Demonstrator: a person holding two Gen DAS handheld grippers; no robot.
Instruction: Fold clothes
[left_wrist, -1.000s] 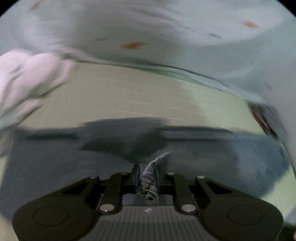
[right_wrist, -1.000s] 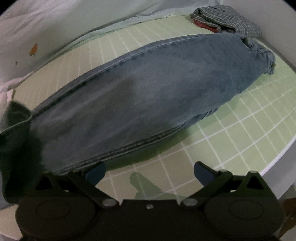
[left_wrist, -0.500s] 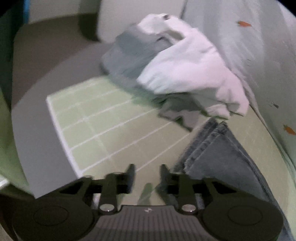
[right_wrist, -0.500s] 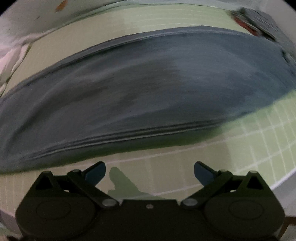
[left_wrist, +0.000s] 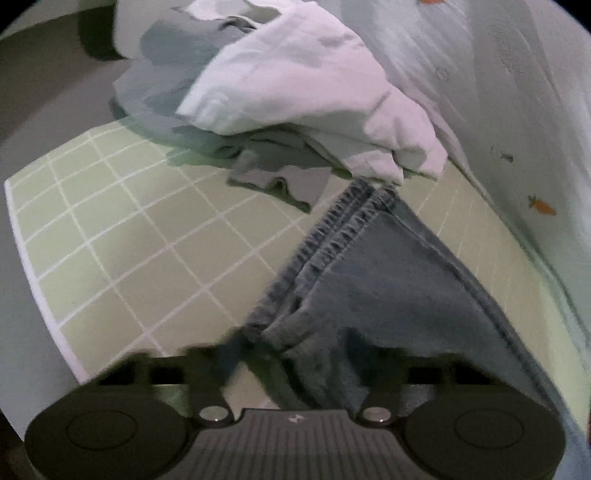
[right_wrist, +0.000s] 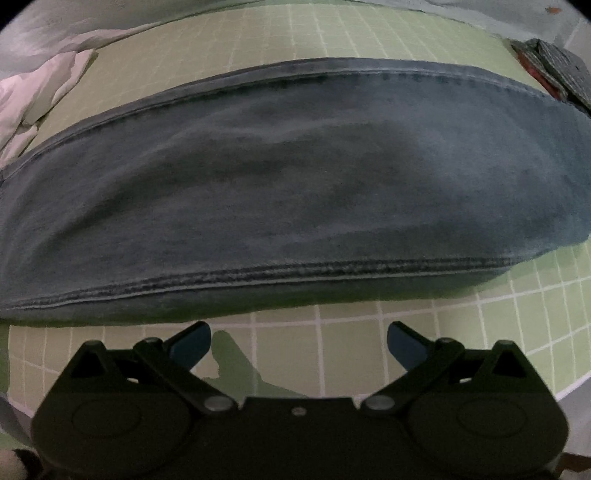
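**Jeans lying flat on the grid mat**

Your left gripper (left_wrist: 295, 365) is showing the jeans (left_wrist: 388, 280) hem end, puckered stitching running toward 12 o'clock; whether its blurred jaws are pinching the denim, you cannot tell. Only this view is showing the crumpled white and grey clothes pile (left_wrist: 295, 85) at 12 o'clock. Your right gripper (right_wrist: 299, 341) is hovering with jaws wide, facing the long folded leg lying across the green grid mat (right_wrist: 351, 354), a checked garment (right_wrist: 557, 70) sitting at 2 o'clock.

Green mat (left_wrist: 122, 236) with white grid lines, pale carrot-print sheet (left_wrist: 517, 110) behind, dim light
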